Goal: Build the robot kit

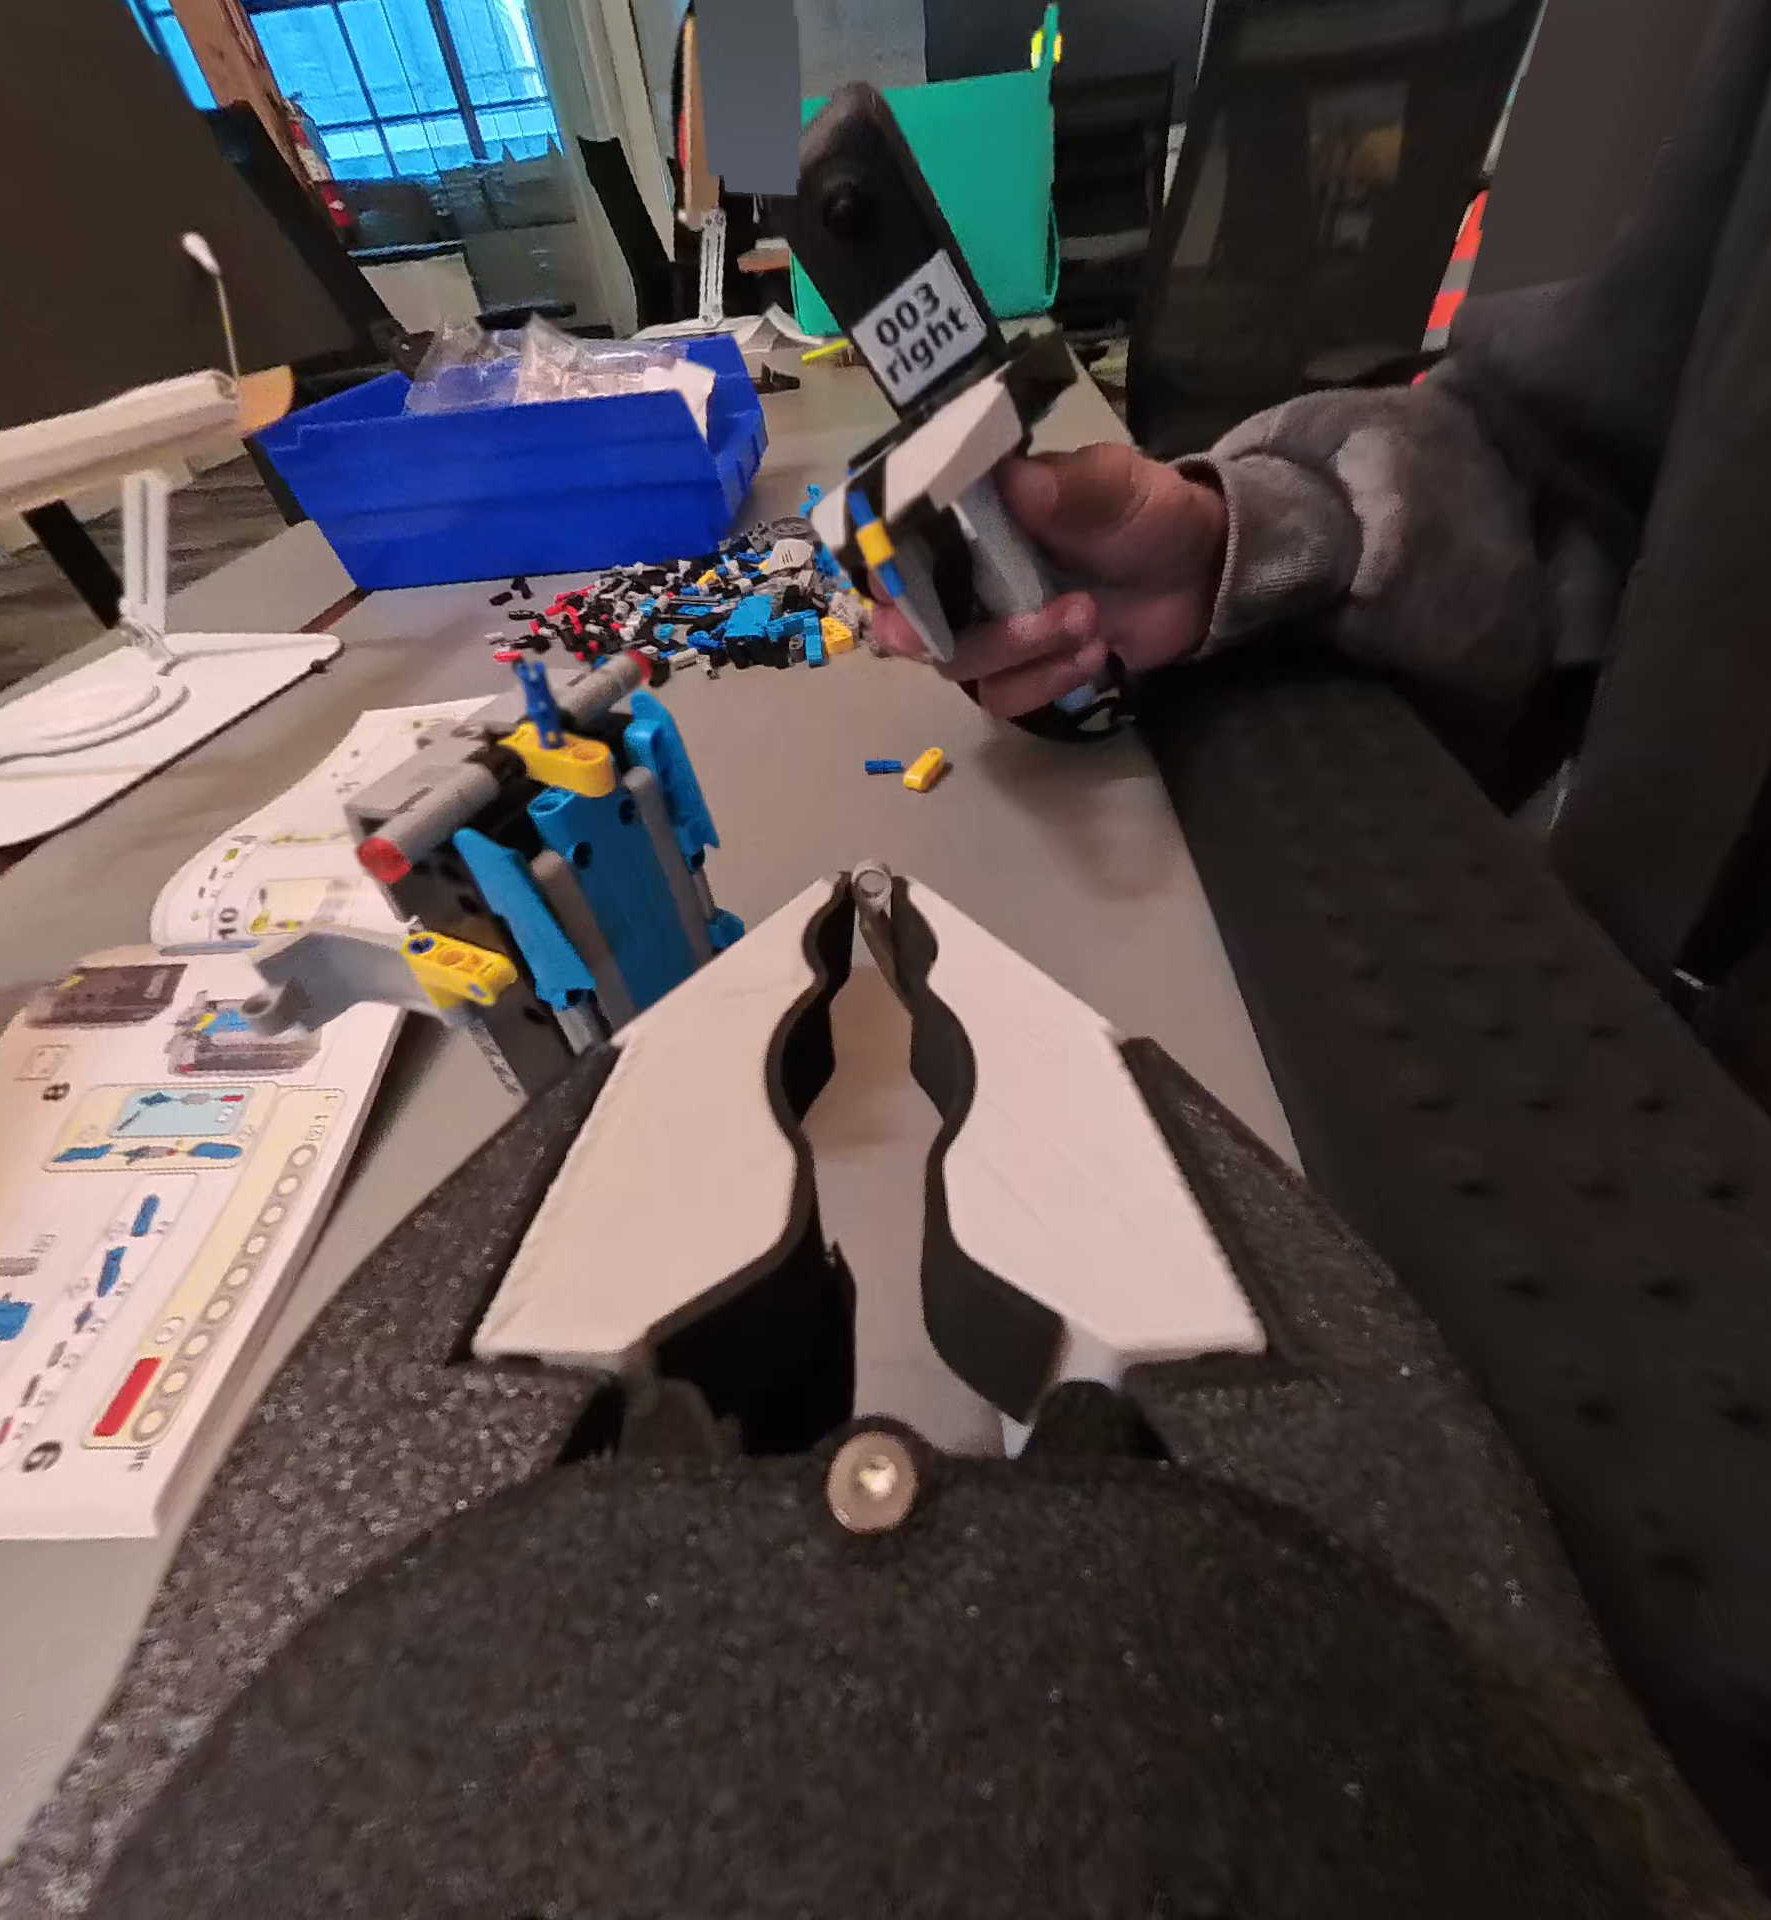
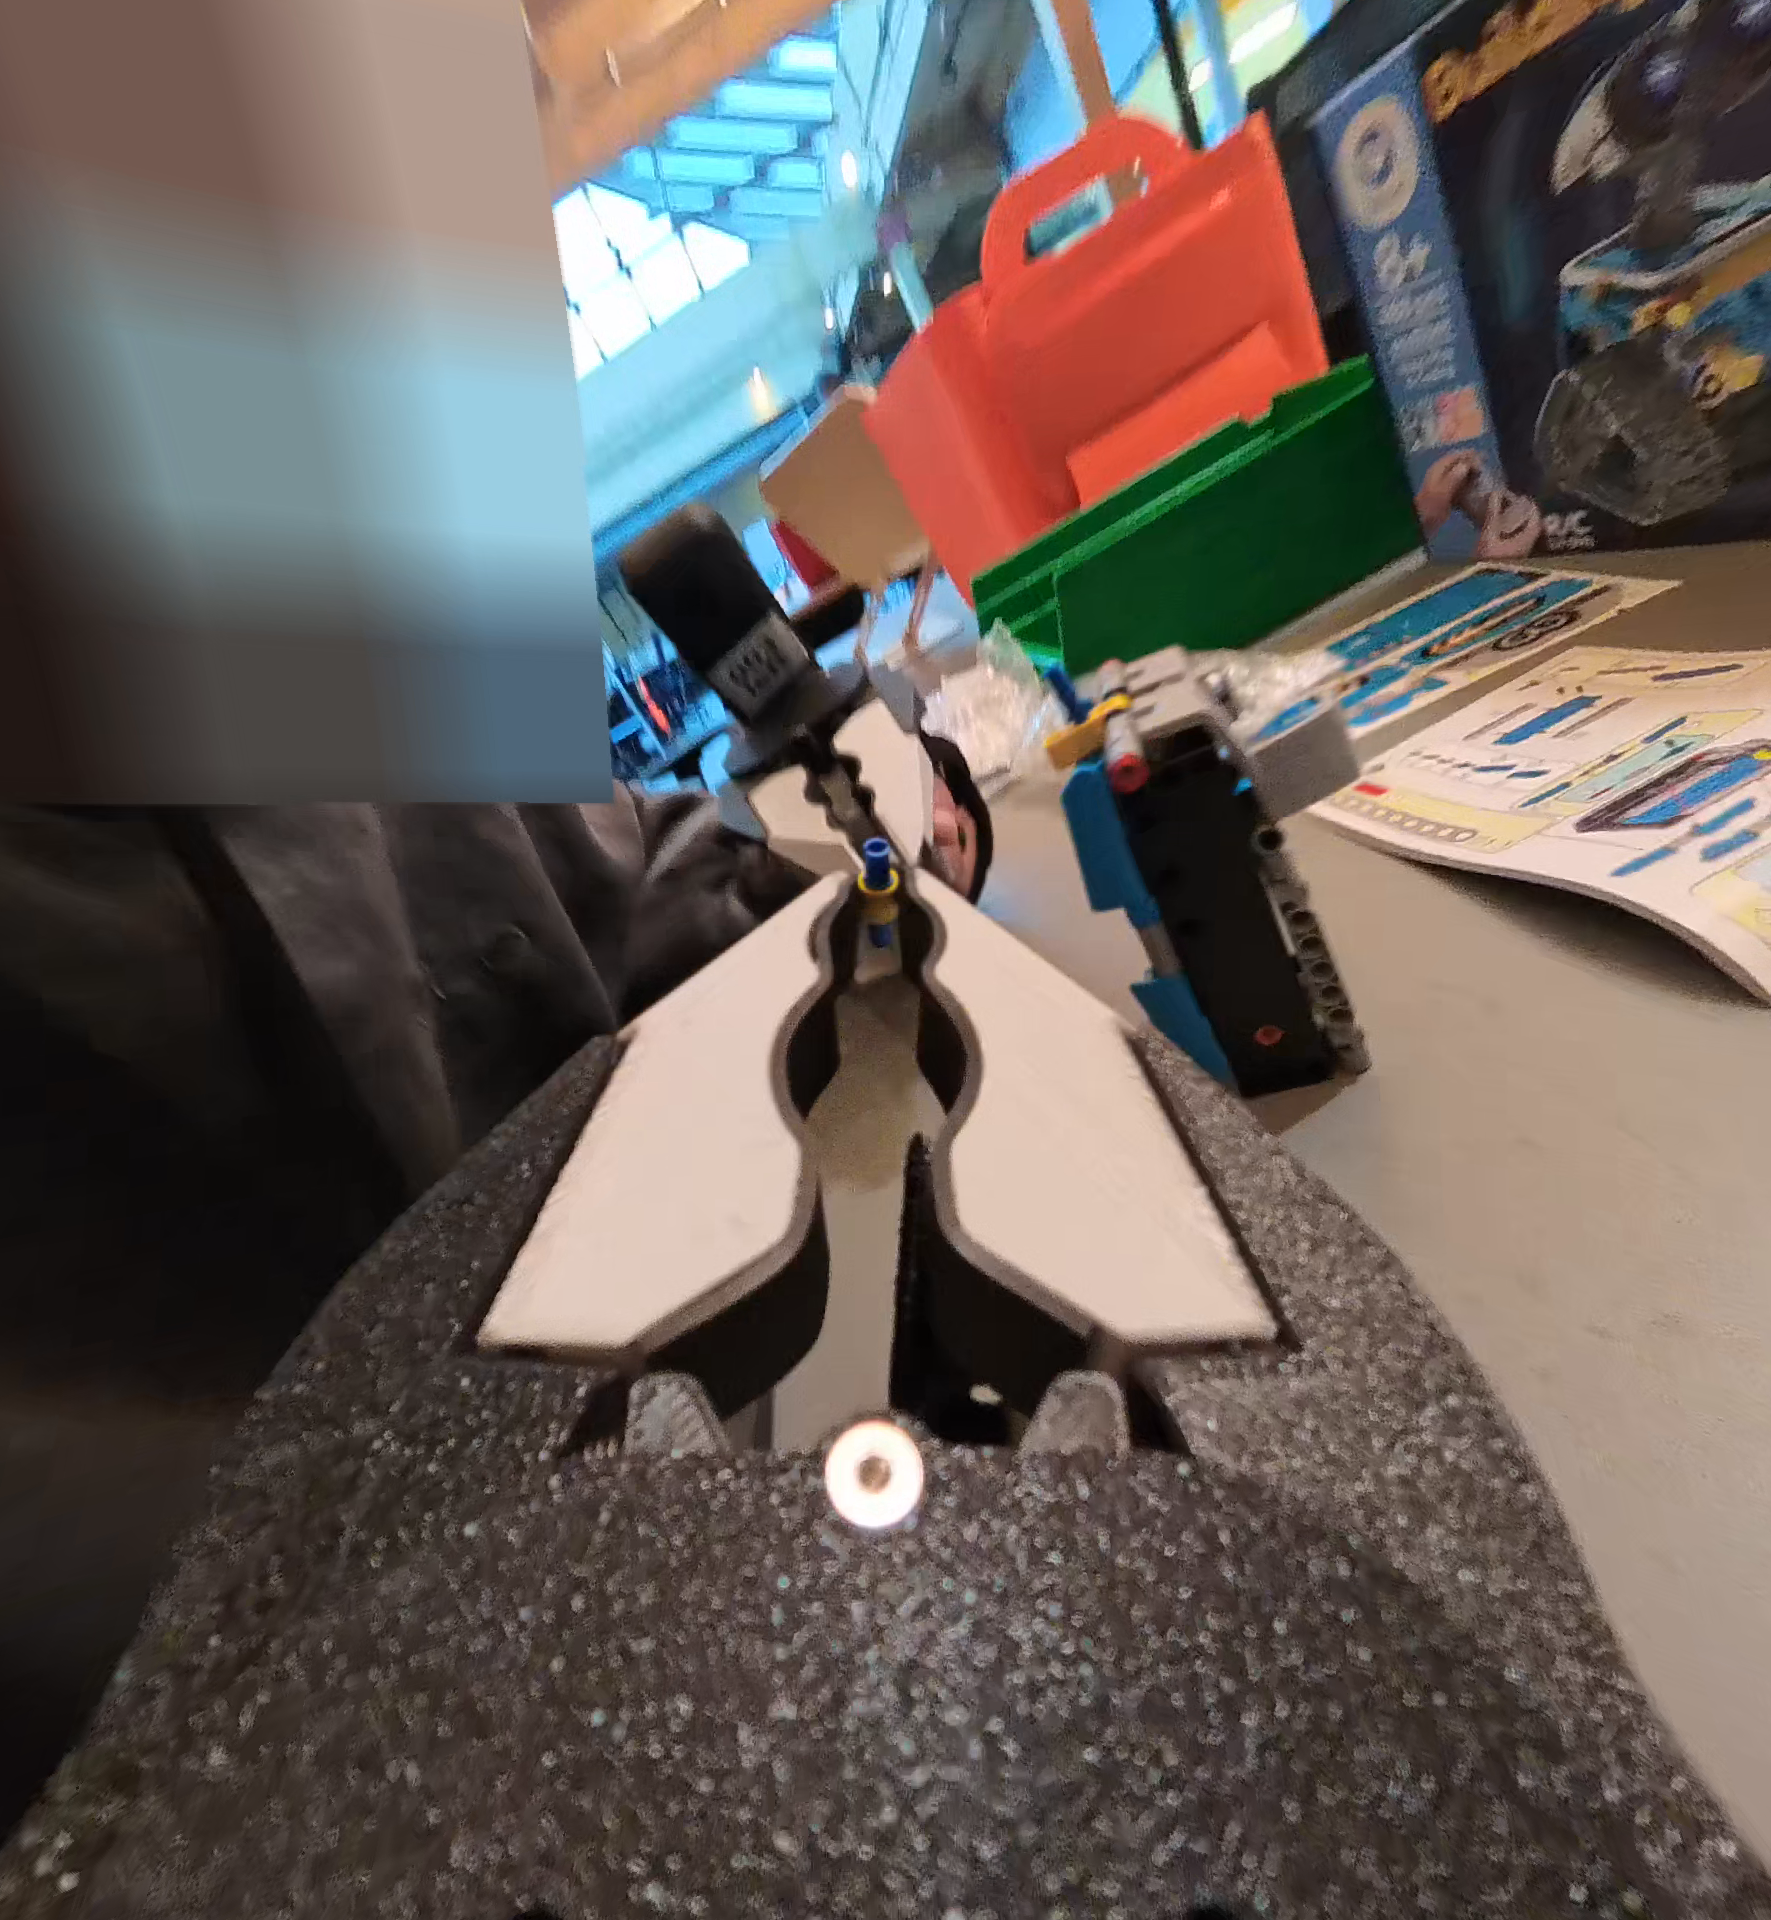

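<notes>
Left tool (image 1: pixel 870 894) pinches a small grey plastic pin (image 1: pixel 870 883); right tool (image 2: pixel 876 899) pinches a blue-and-yellow pin piece (image 2: pixel 875 883) (both raised). The blue-black brick assembly (image 1: pixel 569 873) stands beside them on the grey tabletop (image 1: pixel 1016 831).

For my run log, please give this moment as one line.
left gripper: shut on grey pin | right gripper: shut on blue-yellow piece | brick model: on table

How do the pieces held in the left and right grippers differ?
The left gripper pinches a plain grey pin; the right gripper pinches a blue pin with a yellow ring. The grey pin is one colour, the blue pin two. Both are small, clamped at the fingertips above the grey table.
</notes>
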Available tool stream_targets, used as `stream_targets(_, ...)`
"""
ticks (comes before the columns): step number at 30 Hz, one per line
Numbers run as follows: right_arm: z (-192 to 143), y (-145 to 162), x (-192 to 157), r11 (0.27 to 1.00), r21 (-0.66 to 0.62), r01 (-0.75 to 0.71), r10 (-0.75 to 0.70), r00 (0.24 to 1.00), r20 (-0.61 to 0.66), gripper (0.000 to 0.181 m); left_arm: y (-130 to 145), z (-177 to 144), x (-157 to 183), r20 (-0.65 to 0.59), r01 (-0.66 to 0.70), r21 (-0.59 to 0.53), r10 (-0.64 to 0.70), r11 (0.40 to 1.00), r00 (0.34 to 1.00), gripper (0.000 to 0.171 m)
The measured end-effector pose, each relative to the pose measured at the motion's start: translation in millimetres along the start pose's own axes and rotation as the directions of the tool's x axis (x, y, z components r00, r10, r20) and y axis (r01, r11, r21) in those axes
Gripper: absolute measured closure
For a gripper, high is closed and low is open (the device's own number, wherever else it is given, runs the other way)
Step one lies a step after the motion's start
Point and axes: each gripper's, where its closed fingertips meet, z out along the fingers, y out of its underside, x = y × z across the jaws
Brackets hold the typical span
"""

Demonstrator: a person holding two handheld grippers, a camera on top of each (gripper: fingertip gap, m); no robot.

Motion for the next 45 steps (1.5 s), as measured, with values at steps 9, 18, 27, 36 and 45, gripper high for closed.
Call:
stream_targets(9, -2, 5, 23, 0.994, -0.057, 0.093, -0.101, 0.984, -0.148, 0.174, -1, -1, -4, -0.03, 0.062, 0.028, -0.061, 0.998, 0.998, 0.166)
stream_targets(18, -2, 8, 32, 0.999, -0.053, 0.005, -0.013, 0.989, -0.15, 0.174, -1, 0, -5, -0.069, 0.113, 0.028, -0.111, 0.993, 0.991, 0.166)
stream_targets(27, 1, 13, 29, 0.996, -0.083, 0.012, -0.024, 0.989, -0.143, 0.174, 3, 4, 1, -0.066, 0.058, -0.009, -0.059, 0.998, 0.996, 0.165)
stream_targets(36, 34, 43, 9, 0.94, -0.28, 0.196, -0.237, 0.964, -0.118, 0.174, 15, 31, 13, -0.025, 0.064, -0.128, -0.068, 0.99, 0.997, 0.166)
stream_targets(45, 46, 63, -12, 0.886, -0.361, 0.29, -0.324, 0.945, -0.038, 0.174, 16, 39, 29, 0.007, -0.073, -0.167, 0.075, 0.983, 0.997, 0.166)
